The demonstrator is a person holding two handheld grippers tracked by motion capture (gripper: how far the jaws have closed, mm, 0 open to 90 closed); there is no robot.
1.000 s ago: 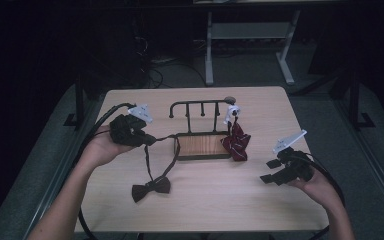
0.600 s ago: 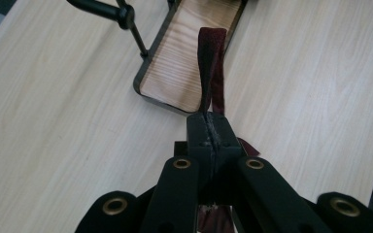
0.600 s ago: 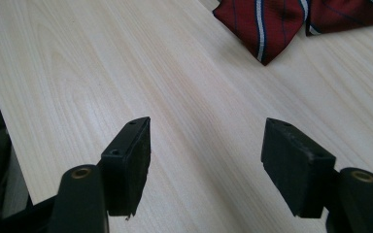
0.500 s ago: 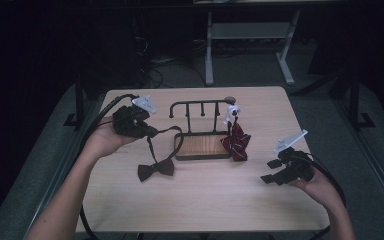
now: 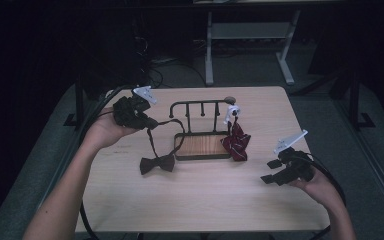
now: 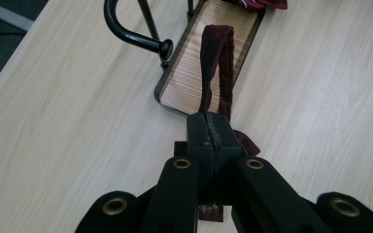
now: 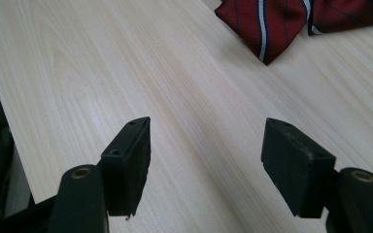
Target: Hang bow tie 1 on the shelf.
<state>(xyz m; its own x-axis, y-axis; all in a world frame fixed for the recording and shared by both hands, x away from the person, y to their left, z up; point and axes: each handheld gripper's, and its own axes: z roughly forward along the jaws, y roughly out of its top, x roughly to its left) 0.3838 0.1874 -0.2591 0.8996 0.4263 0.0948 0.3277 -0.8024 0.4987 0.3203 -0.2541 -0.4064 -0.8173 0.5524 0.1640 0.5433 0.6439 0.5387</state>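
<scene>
Left gripper: your left gripper [image 5: 149,123] sits at the upper left of the high view, jaws pressed together on the strap [image 6: 217,63] of the bow tie [image 5: 157,164]
Grip seen up close: in the left gripper view the dark red strap comes out from between the closed pads [image 6: 197,133] as a loop running up toward the top centre of the frame
Bow tie: its knot and wings lie on the table [image 5: 200,200] left of centre in the high view, just left of the stand's tray; the strap rises from there to your left gripper
Stand: the black rail stand [image 5: 201,106] rises at the centre of the high view from a wooden tray [image 5: 202,145]; in the left gripper view the strap loop lies over that tray, with the curled rail end at top left
Right gripper: your right gripper [image 5: 272,171] is at the lower right of the high view, jaws spread with bare tabletop between them
Striped tie: a red striped tie [image 7: 281,24] lies at the top right of the right gripper view, apart from your jaws; in the high view it hangs at the right end of the stand
</scene>
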